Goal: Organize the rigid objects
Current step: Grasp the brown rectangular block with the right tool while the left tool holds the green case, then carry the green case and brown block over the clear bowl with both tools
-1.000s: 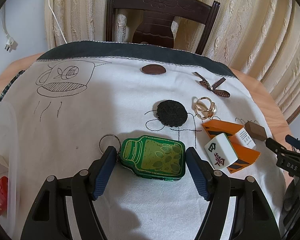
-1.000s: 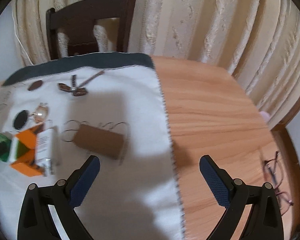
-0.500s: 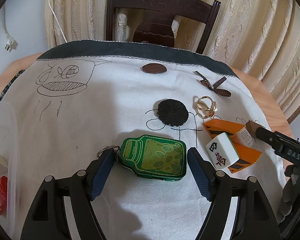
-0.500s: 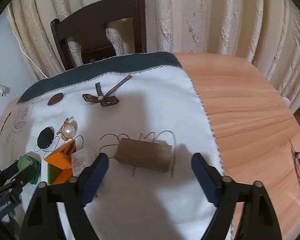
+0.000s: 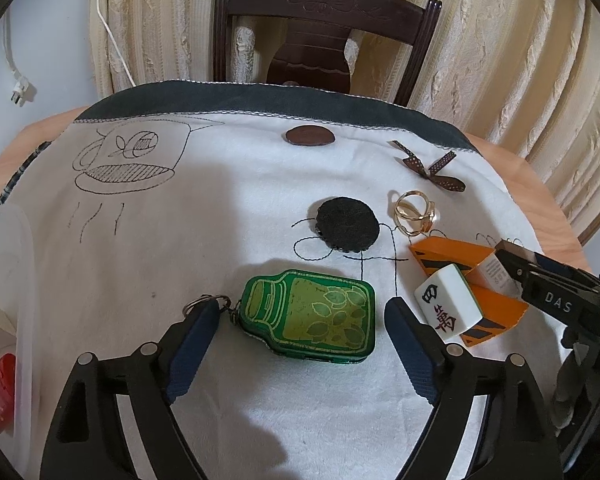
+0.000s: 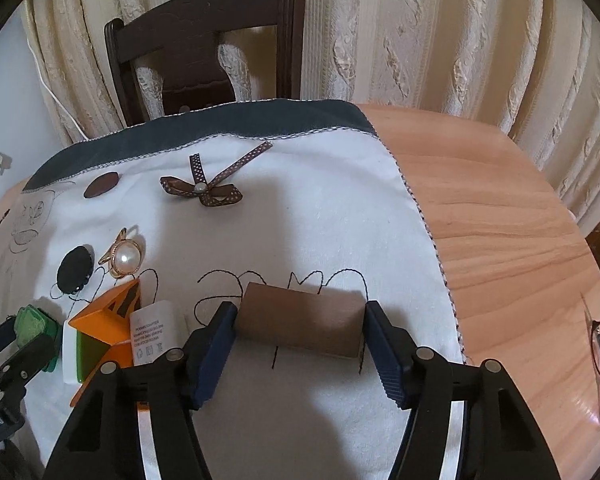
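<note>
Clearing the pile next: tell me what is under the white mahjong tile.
The white mahjong tile rests on the orange folded card piece, beside a white labelled block. Anything beneath the orange piece is covered.

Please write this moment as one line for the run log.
left hand-held gripper: open, straddling green jar-shaped tin | right hand-held gripper: open, straddling brown cardboard box | both objects lying on white cloth

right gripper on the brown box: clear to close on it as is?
Probably yes. The right gripper is open with a finger at each end of the brown box, which lies flat on the white cloth. Nothing sits between pads and box; the orange block lies off to its left.
</note>
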`<state>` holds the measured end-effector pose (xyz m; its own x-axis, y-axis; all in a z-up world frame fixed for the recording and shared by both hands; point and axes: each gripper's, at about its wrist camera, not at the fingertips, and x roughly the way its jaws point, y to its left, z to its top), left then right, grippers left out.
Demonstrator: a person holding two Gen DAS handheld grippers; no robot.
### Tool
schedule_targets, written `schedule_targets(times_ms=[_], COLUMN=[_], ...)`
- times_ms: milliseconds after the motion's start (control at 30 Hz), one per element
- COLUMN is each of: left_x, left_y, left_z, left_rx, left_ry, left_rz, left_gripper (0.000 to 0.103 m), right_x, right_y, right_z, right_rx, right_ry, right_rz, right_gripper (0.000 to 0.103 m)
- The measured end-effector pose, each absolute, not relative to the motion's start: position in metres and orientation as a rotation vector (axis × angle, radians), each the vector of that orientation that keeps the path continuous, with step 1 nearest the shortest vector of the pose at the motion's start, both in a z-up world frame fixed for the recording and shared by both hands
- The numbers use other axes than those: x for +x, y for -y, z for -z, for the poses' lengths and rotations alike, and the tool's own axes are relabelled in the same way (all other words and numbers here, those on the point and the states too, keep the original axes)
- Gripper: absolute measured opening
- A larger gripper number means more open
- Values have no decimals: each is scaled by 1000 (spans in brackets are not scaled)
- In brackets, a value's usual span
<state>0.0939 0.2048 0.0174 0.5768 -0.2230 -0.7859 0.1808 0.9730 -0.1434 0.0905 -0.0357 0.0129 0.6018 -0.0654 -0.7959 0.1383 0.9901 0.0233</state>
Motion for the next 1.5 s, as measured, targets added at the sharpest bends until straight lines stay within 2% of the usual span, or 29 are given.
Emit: schedule_targets(times_ms=[300, 367, 1000, 1500], left_x=[97, 95, 84, 65], left_y=[-196, -196, -219, -269], left_z=[-15, -16, -43, -77], left_rx=[12, 25, -31, -57], left_ry=[-928, -918, -825, -731], left_rz=[199, 197, 145, 18], left_gripper=[85, 71, 71, 71], right_x=[77, 74, 35, 12], right_y=[51, 53, 41, 9], right_z=[-15, -18, -61, -78], right_rx=[142, 152, 204, 212], right_ry=[-894, -882, -716, -684], right_rz=[114, 113, 59, -44], right_gripper=[67, 67, 67, 67])
